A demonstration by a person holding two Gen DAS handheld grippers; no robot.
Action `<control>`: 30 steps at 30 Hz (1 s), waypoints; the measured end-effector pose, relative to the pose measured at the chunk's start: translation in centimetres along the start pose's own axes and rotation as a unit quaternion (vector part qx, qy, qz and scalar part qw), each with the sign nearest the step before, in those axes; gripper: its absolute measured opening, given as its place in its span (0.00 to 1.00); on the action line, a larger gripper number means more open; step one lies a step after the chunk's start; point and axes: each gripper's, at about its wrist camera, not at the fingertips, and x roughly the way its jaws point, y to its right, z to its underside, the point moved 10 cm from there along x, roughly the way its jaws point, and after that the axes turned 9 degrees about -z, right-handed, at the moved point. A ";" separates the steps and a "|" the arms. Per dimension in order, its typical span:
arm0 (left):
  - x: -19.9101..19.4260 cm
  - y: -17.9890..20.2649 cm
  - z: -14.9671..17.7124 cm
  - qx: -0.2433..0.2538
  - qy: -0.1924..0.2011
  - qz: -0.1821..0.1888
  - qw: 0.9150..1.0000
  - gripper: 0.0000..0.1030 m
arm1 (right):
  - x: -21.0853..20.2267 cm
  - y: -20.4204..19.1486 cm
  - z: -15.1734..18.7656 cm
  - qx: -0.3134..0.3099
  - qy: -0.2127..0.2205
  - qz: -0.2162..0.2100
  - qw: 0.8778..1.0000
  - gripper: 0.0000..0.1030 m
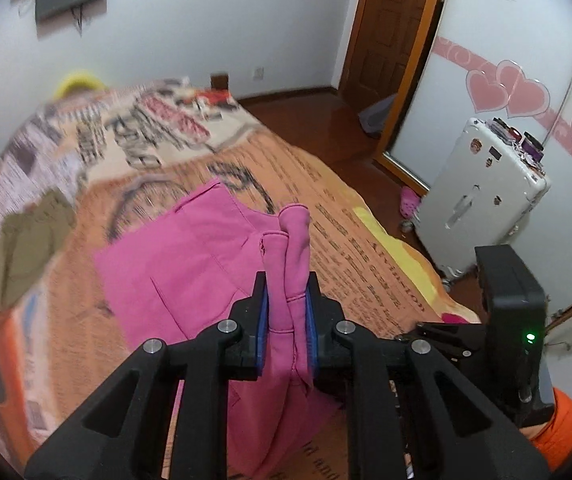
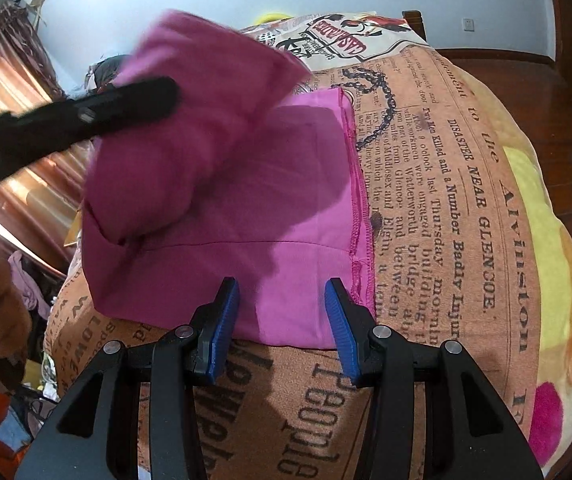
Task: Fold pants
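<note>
Left hand-held gripper (image 1: 286,320) — pinching pink pants (image 1: 190,248) | right hand-held gripper (image 2: 282,320) — spread, empty

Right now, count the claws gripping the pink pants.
1. The left claw is shut on the pink pants; the right claw hangs open above the pants' near edge.

The left tongs (image 1: 286,312) are clamped on a bunched fold of the pink pants (image 1: 190,256), which rises between the blue pads (image 1: 263,320). The rest of the pants lies flat on the bed (image 1: 366,240) with its newspaper-print blanket. An olive garment (image 1: 22,248) lies farther left on the bed. A white suitcase (image 1: 482,196) stands on the floor beside the bed.
</note>
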 end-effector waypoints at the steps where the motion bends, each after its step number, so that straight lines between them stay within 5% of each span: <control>1: 0.7 0.2 0.3 -0.004 -0.010 0.005 1.000 0.15 | 0.0 0.0 0.0 -0.001 0.000 0.000 1.000 0.41; 10: 3.2 1.6 2.4 0.000 -0.063 0.014 0.998 0.18 | -0.3 0.1 0.1 -0.002 -0.001 0.006 1.000 0.41; 15: 2.2 1.3 2.2 0.001 -0.061 0.001 0.998 0.52 | -1.3 0.1 -0.2 -0.002 0.011 0.010 1.000 0.41; 19: -1.0 0.2 1.1 0.000 -0.022 -0.011 1.000 0.55 | -2.8 0.2 -0.8 -0.002 0.029 0.017 0.999 0.41; 23: -3.9 -2.3 0.1 0.003 0.023 -0.034 0.999 0.69 | -4.6 0.3 -1.6 0.000 0.048 0.024 0.999 0.41; 30: -1.8 -6.6 3.7 0.014 -0.035 -0.068 0.997 0.70 | -6.0 -1.5 -3.4 -0.012 0.077 0.014 0.997 0.42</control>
